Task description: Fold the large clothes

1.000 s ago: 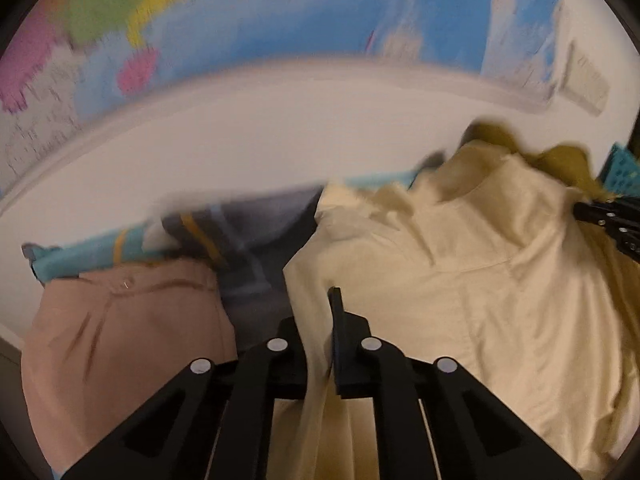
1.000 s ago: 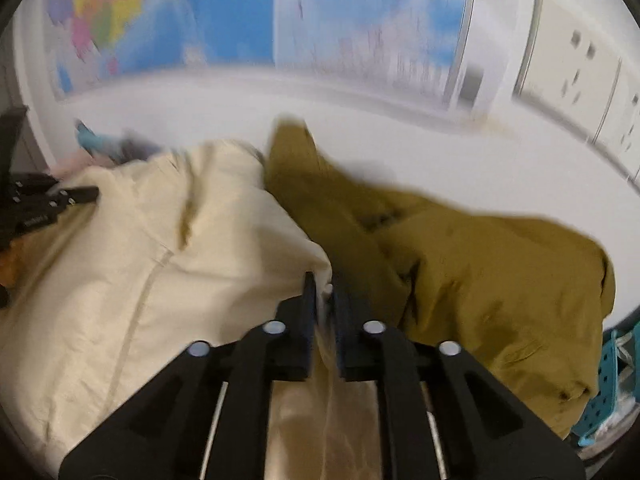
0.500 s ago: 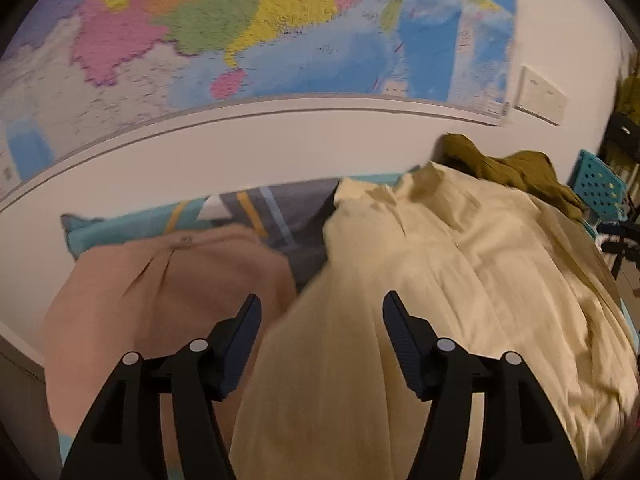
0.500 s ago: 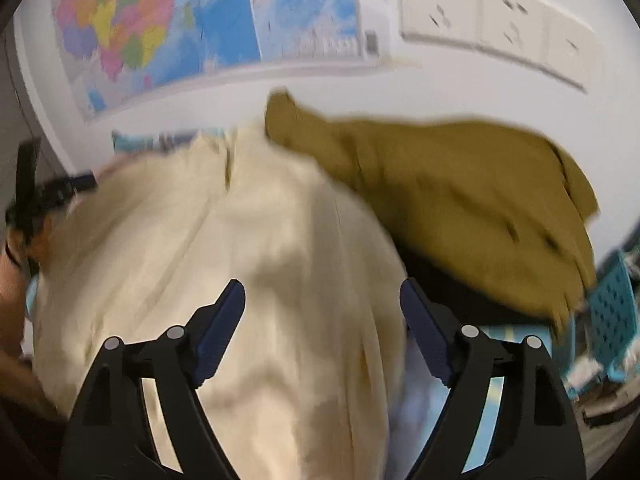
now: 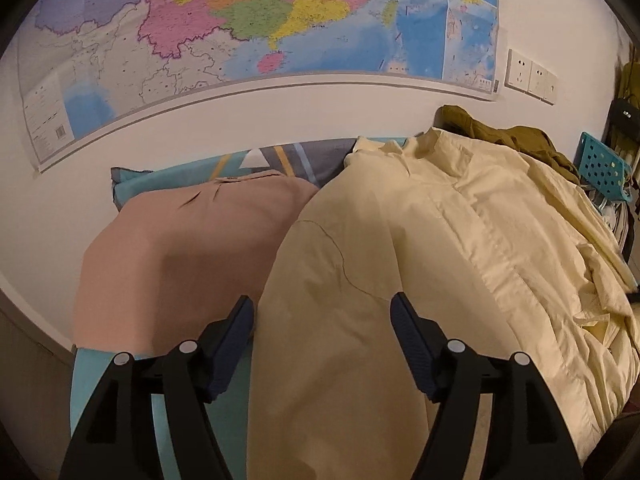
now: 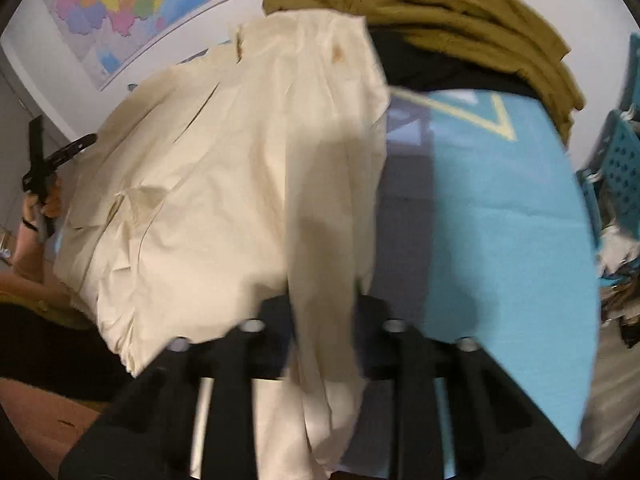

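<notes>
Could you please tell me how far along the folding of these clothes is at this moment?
Done: a pink garment lies flat and squared on the bed. In hand: the cream shirt is spread out; the right gripper has just closed on a strip of it, while the left gripper has just opened and hangs over it, gripping nothing. Left: the shirt's folds, then the olive garment heaped behind.

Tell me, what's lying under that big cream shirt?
Under the cream shirt lies a blue patterned bedsheet, with the olive garment's edge tucked beneath its far side. Whatever sits under the shirt's middle is covered.
</notes>
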Available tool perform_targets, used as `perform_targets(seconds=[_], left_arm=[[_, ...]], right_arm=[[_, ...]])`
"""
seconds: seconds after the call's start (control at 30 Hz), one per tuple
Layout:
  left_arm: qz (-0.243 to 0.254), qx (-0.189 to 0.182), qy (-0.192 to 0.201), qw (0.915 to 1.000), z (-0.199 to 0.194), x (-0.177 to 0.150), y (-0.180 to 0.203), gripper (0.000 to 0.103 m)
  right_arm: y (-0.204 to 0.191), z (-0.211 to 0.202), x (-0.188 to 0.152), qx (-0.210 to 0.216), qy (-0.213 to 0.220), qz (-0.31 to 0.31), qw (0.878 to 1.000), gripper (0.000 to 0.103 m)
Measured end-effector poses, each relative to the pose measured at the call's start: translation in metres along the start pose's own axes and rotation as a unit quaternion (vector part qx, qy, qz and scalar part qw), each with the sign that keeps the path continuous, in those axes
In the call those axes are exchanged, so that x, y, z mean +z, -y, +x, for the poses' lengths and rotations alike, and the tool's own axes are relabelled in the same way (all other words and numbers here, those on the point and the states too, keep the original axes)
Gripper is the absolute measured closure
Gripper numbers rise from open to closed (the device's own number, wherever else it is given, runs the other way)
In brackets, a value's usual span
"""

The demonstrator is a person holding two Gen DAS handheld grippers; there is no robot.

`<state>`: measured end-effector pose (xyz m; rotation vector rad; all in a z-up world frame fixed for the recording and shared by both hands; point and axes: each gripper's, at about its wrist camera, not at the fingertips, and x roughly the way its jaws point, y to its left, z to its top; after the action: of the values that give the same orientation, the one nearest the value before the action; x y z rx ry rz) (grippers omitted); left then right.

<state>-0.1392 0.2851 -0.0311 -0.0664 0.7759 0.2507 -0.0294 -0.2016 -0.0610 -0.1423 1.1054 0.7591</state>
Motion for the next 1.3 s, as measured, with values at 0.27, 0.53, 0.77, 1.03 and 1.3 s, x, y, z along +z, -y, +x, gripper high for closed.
perform_targets(seconds=[0.27,0.53,0.77,1.03,1.3], left_arm=[[0.009,0.029,0.008,0.9995,-0.011,0.003,-0.005,0.035],[0.011,0.012,-0.024,0.9996,-0.011,-0.023,-0.022,0.028],[0.023,-0.031,-0.084,0.9957,0.013,-0.046,-0.023,0.024],[-0.032,-0.066,-0.087,0.9935,0.018,-0.045,-0.038,0.09],[-0.126,0.026,-0.067,0.9894,0.005,-0.008,-0.101,0.078]], right_arm=[[0.006,-0.105,0.077,-0.133,0.106,-0.033,0.985,0.097],[0.043,-0.014,0.084,-0.197,0.012,0.006,0.98,0.072],[0.053,-0.033,0.049,-0.143,0.089,0.088,0.982,0.03],[0.06,-0.072,-0.019,0.001,0.177,0.207,0.962,0.025],[0.058,-0.029,-0.057,0.109,0.161,0.299,0.934,0.024]])
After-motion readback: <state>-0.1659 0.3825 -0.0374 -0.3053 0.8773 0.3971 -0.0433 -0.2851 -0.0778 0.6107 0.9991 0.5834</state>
